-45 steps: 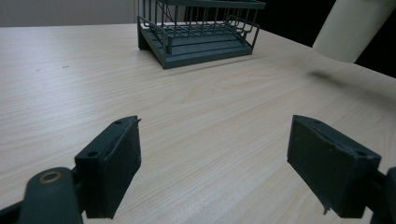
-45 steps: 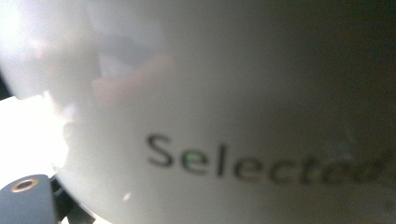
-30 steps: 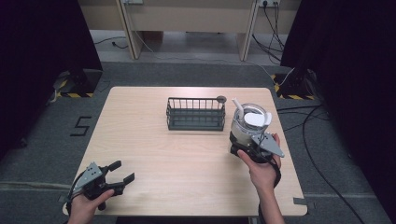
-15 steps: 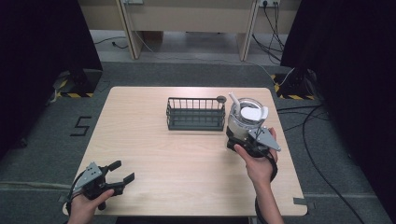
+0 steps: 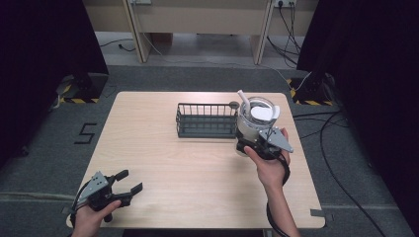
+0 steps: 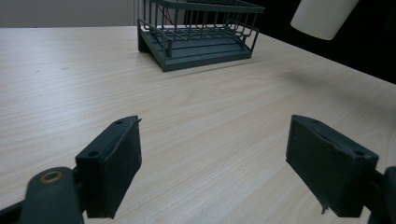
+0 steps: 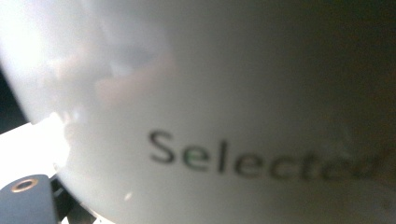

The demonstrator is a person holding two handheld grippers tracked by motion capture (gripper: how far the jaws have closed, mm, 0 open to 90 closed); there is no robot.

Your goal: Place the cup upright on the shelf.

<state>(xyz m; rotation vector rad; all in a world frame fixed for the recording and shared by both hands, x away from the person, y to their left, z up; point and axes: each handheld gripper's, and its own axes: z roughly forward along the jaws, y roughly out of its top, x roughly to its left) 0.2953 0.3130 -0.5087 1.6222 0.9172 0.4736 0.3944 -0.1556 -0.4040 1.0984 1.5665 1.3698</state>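
The jar (image 5: 254, 121) is a pale, see-through container with a white lid and a white straw-like piece sticking up at its back left. It sits at the right side of the tabletop (image 5: 163, 163), right next to the right end of the wire basket (image 5: 206, 120). From the high view it looks lifted a bit or tilted, but it's hard to say whether its bottom touches the wood. The right gripper (image 5: 262, 144) is pressed up against the jar's near side, held by the person's right hand (image 5: 269, 165). In the right gripper view the jar's wall (image 7: 224, 107) is so close it's blurry, with the printed word "Selected" across it. Its fingers look wrapped around the lower part of the jar, gripping it, though they're mostly hidden behind it.

The left gripper (image 5: 123, 183) is way over at the near left corner of the tabletop, held in the left hand (image 5: 91, 217), well apart from everything else. Its fingers (image 6: 114, 163) are spread wide with nothing between them, just bare wood. In the left gripper view the dark basket (image 6: 198, 32) sits ahead and the jar's pale bottom (image 6: 322, 16) pokes in at the top right.
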